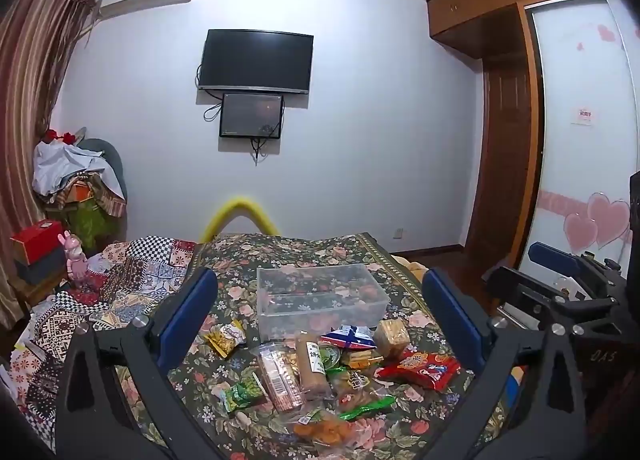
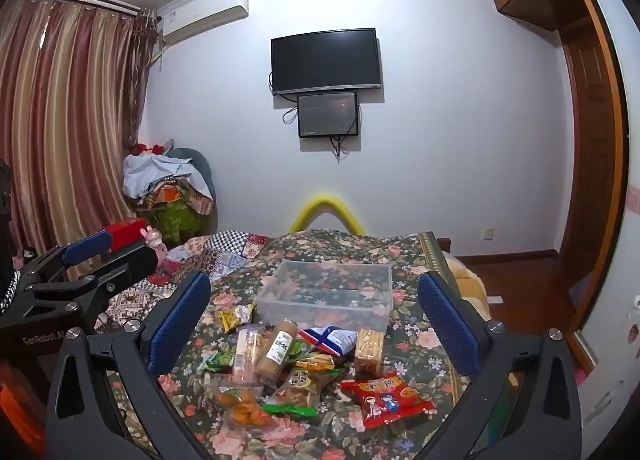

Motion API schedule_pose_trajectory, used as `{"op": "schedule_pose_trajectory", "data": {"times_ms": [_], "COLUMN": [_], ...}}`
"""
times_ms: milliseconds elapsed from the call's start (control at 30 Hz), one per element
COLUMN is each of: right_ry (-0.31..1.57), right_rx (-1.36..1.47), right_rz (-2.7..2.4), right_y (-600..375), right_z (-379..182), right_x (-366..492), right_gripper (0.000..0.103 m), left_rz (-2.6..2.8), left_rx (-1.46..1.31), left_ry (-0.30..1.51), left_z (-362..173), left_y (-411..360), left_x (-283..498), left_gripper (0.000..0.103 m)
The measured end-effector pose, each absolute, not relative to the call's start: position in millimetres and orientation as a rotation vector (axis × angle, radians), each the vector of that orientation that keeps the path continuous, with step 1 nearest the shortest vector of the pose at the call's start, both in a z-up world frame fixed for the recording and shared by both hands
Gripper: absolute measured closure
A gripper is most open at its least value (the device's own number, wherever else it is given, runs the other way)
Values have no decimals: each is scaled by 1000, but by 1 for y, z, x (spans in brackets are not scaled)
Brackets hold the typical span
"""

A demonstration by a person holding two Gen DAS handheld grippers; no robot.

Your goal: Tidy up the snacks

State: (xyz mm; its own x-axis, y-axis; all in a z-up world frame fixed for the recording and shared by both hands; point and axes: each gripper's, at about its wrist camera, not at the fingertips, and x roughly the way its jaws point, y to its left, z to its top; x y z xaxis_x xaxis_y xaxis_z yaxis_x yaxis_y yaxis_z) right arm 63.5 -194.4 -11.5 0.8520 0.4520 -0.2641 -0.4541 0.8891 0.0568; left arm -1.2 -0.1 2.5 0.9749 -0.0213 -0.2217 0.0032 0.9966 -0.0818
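A clear plastic box (image 1: 320, 296) (image 2: 326, 294) stands empty on the floral cloth. In front of it lies a pile of several snack packs: a red packet (image 1: 420, 370) (image 2: 386, 398), a blue-white packet (image 1: 350, 338) (image 2: 330, 340), a brown biscuit roll (image 1: 312, 362) (image 2: 276, 352), a square cracker pack (image 1: 394, 336) (image 2: 368, 352), a yellow packet (image 1: 226, 340) (image 2: 236, 316). My left gripper (image 1: 320, 296) is open and empty above the pile. My right gripper (image 2: 316, 304) is open and empty, also above the pile. Each gripper shows at the edge of the other's view.
The floral cloth (image 1: 240, 260) covers a raised surface with a patchwork quilt (image 1: 132, 276) to the left. A yellow curved tube (image 1: 240, 212) stands behind. A pile of clothes (image 1: 76, 176), a red box (image 1: 36, 238) and a pink toy (image 1: 74, 256) are at left; a wardrobe (image 1: 560, 120) is at right.
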Motion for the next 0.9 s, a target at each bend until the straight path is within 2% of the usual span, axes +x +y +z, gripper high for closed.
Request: {"op": "schedule_pose_trajectory", "data": {"times_ms": [900], "right_ry": [272], "right_rx": [10], "right_rz": [481], "right_y": [-198], "right_z": [-12], "right_x": [63], "right_gripper": [0], "left_rz": [-3], "left_rx": [-69], "left_ry": [227], "left_z": [-2], "left_y": [-7], "left_x": [0], "left_gripper": [0]}}
